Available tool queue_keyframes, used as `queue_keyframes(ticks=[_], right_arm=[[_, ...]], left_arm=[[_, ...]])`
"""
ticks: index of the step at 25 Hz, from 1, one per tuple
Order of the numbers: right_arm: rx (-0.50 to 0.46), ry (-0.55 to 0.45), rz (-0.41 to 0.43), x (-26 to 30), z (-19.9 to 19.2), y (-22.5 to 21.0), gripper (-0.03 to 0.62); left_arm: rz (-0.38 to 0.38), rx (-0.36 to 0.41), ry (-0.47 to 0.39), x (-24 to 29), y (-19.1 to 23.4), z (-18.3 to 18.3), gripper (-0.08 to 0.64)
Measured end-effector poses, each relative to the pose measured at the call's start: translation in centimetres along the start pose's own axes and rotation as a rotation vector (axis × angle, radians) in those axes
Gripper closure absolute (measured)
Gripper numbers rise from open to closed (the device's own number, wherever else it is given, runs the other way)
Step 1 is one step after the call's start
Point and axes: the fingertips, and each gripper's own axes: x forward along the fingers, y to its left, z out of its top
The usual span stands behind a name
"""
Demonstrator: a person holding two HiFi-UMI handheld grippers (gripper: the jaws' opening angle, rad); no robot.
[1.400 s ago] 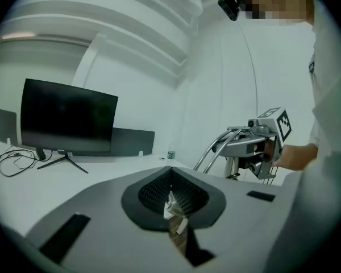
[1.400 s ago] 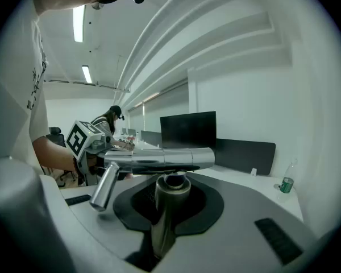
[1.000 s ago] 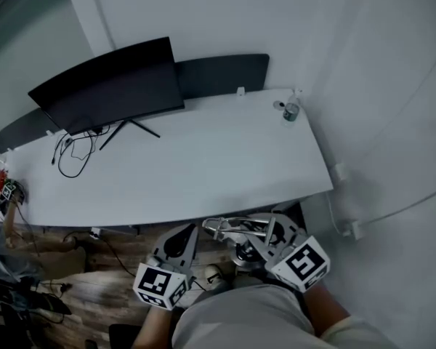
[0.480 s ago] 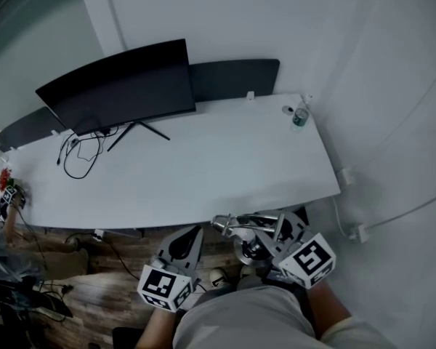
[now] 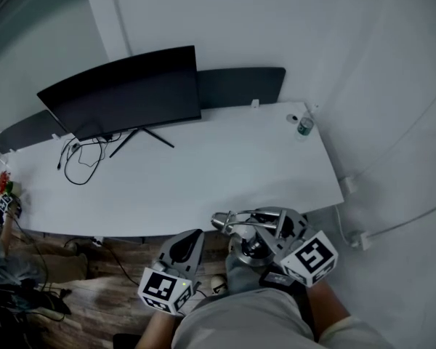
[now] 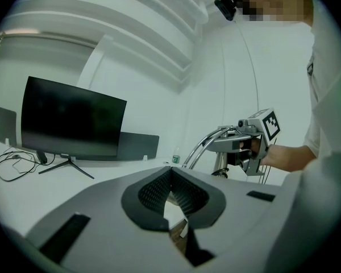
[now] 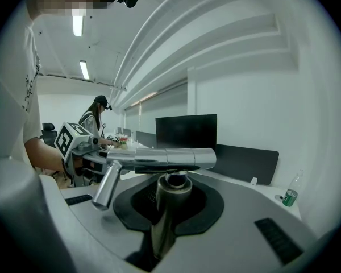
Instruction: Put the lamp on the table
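The left gripper (image 6: 171,174) is empty, its fingers (image 6: 152,191) seemingly touching at the tips. To its right, the right gripper (image 7: 170,193) pinches the chrome lamp (image 7: 159,157) by its upright stem (head lying crosswise just above those fingers), just short of the white worktop (image 5: 203,173) ahead.

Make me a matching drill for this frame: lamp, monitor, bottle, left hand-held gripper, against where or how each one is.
1 lamp
2 monitor
3 bottle
4 left hand-held gripper

A far right corner of the table
B nothing between its jaws
C clamped in the right hand-held gripper
D standing at the table's back left

Pairs: 1-C, 2-D, 3-A, 4-B
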Motion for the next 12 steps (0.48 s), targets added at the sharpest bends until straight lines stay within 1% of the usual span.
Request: queue_keyframes(ticks=[6, 10, 12], right_arm=[[-0.009, 0.008, 0.025, 2.6, -0.1, -2.4, 0.537], [-0.026, 0.011, 0.04, 4.5, 0.4, -4.8, 0.537], [-0.029, 0.012, 0.048, 5.5, 0.8, -6.2, 0.537]], left_arm=[[0.021, -0.017, -0.012, 3.0, 2.6, 0.4, 0.557], [0.021, -0.012, -0.011, 5.8, 4.3, 1.2, 0.557], [0.032, -0.015, -0.009, 7.2, 5.5, 2.0, 0.557]])
